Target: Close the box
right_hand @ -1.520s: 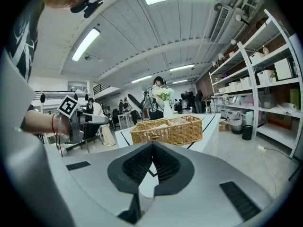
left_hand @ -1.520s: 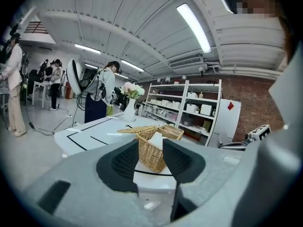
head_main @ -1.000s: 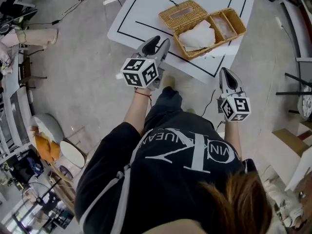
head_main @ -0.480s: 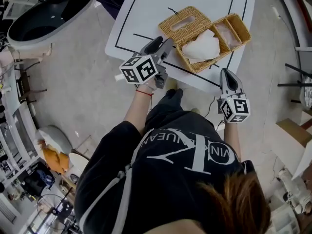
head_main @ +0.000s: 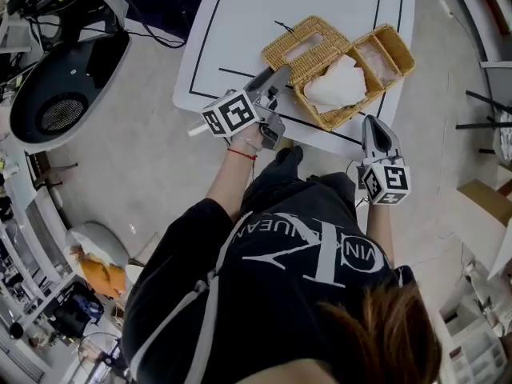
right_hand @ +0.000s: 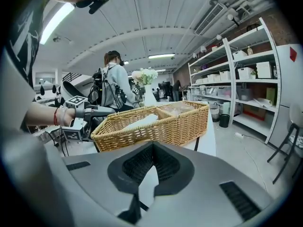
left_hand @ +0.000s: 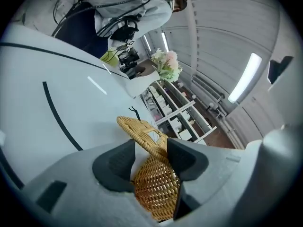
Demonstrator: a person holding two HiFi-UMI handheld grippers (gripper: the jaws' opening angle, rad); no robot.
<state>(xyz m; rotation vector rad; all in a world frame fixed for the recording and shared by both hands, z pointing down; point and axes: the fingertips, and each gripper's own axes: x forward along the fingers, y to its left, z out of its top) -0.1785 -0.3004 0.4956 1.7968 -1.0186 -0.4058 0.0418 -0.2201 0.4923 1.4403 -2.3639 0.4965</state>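
Ceiling tube lights [right_hand: 57, 17] are lighting everything brightly and evenly; both gripper views are warping inside dark round borders.

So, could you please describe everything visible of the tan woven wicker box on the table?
The tan rectangular woven wicker box sits open near the front edge of the white table. Its lid, with a slot-shaped opening, is swung out to one side. A divider makes two compartments: the larger holds white paper, the smaller something pale. The jaws of the left tool have just been opening and stand apart, the lid's edge showing between them; contact cannot be told.
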